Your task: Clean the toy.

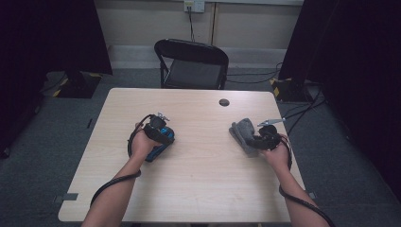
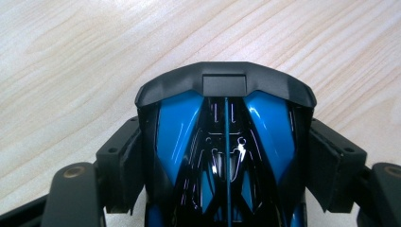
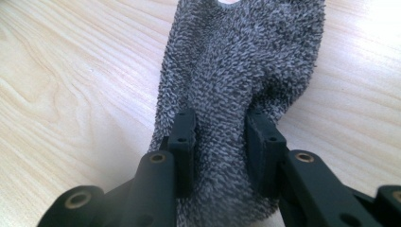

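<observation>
Gripping a blue toy car, the left tongs sit closed; right tongs pinch a grey cloth.

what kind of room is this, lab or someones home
Most likely a lab or recording room, not a home: black curtains hang on both sides, cables trail over grey carpet, and a lone folding chair faces a plain wooden table.

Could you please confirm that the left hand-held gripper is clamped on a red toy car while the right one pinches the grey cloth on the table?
Not quite: the toy car is blue and black, not red, as the left gripper view shows. The rest holds: the left hand-held gripper has its jaws against the car's sides, and the right hand-held gripper pinches the grey cloth on the table.
</observation>
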{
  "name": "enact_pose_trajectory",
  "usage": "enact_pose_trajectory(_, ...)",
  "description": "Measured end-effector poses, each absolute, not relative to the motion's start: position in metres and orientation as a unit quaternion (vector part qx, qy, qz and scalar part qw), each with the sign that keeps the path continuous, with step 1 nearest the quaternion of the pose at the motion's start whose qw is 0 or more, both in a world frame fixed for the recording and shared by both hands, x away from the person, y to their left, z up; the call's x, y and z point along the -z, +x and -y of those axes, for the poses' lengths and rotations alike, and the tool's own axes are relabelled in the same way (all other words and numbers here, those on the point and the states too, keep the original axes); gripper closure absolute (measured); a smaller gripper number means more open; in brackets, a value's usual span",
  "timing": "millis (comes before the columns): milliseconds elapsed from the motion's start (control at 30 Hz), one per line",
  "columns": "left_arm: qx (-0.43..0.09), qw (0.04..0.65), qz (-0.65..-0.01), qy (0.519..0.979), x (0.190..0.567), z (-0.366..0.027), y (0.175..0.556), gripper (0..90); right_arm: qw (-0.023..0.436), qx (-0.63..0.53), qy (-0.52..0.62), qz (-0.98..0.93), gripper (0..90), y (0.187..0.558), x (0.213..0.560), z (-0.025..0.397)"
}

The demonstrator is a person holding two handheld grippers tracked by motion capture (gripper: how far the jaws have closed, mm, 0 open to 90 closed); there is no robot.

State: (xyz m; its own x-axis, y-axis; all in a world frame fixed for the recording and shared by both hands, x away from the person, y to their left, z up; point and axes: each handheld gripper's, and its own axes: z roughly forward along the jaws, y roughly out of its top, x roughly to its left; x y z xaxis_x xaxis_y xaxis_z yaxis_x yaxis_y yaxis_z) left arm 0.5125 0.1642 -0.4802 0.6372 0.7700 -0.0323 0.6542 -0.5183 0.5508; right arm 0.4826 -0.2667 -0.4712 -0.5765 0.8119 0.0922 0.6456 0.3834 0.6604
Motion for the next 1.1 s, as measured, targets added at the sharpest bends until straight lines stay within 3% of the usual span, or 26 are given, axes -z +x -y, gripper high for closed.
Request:
enact_pose_trajectory(667, -0.108, 0.264, -0.413, 0.865, 0.4855, -0.1641, 0.5119, 25.0, 0.131, -0.328, 0.449, -0.820, 58.3, 0.4815, 0.4739, 0.2679)
enact_pose_trajectory(1100, -0.114, 0.266, -0.413, 0.864, 0.4871, -0.1636, 0.5109, 24.3, 0.146, -0.327, 0.450, -0.818, 43.3, 0.4804, 0.4736, 0.2697)
